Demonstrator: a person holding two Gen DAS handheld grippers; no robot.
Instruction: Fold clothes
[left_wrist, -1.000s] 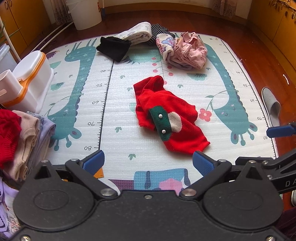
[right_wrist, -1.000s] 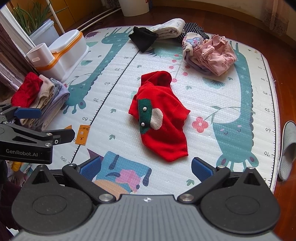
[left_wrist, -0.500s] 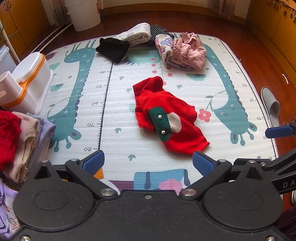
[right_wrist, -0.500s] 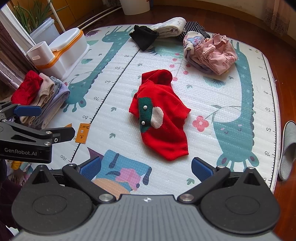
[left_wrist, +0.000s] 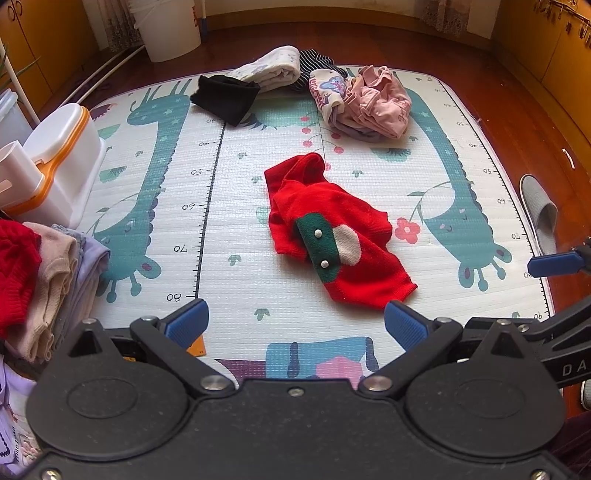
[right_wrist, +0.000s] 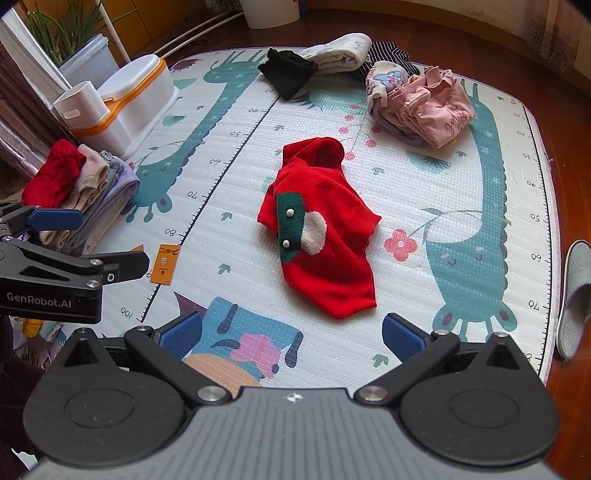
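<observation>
The red knit sweater (left_wrist: 332, 236) lies crumpled mid-mat, ahead of both your grippers and touching neither. Its long axis runs diagonally: hood end far and slightly left, hem near and right. A green patch with two white buttons and a cream oval sits on the left half.

Your left gripper (left_wrist: 295, 325) is spread wide and holds nothing; the hem corner lies just beyond its right fingertip (left_wrist: 400, 323). Your right gripper (right_wrist: 291, 330) is spread just as wide, also empty, with the hem straight ahead between its tips. Judged from this, the hem is the nearer end for both hands; the hood needs a longer reach.

The play mat (left_wrist: 147, 221) carries a giraffe height ruler; readable numbers run 40 to 80 in the left wrist view, up to 100 in the right wrist view. "GenRobot.AI" is printed on the left gripper's side as seen by the right wrist camera. The pink garment (right_wrist: 436, 107) in the unfolded pile far right has script lettering, too small to read. A folded stack (right_wrist: 81, 192) sits at the left edge beside a white bin with orange trim (right_wrist: 136, 99). A small orange card (right_wrist: 164, 264) lies near left; its print is unreadable.
</observation>
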